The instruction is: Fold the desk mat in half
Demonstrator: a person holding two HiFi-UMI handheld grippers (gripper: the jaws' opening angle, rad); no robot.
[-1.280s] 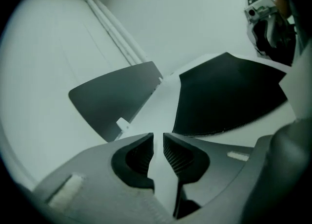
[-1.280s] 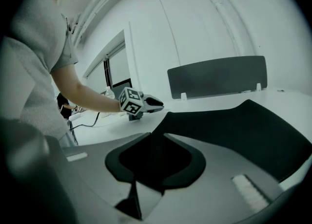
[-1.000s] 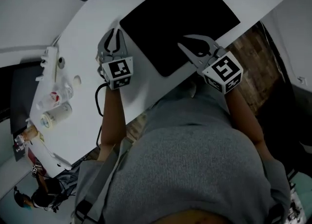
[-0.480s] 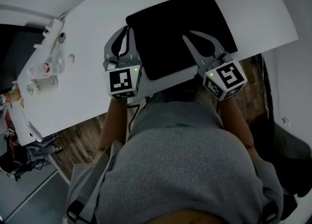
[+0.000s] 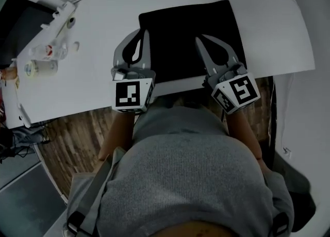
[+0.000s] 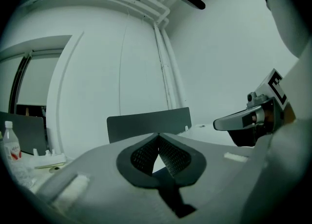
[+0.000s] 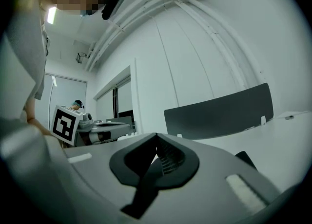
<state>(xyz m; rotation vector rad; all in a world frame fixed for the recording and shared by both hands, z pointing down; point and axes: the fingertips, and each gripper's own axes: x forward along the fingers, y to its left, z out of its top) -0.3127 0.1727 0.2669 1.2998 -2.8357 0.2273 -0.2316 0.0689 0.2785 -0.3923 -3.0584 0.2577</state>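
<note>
A black desk mat (image 5: 185,24) lies on the white table (image 5: 98,30), its near edge by the table's front. My left gripper (image 5: 145,32) is over the mat's near left part and is shut. In the left gripper view its pads (image 6: 157,142) meet, and a dark strip of mat hangs below them. My right gripper (image 5: 198,39) is over the near right part, also shut, and a dark strip shows between its jaws (image 7: 156,142). Both point level across the table.
Bottles (image 5: 40,67) and small clutter stand at the table's left end. A dark grey panel (image 6: 148,123) stands at the table's far side. Wooden floor (image 5: 72,133) shows below the front edge. The person's grey torso fills the lower head view.
Both grippers' jaws were open over the mat's near edge and have closed. Both hands have lifted and look larger in the head view. The head view has swung, so the table sits squarer.
</note>
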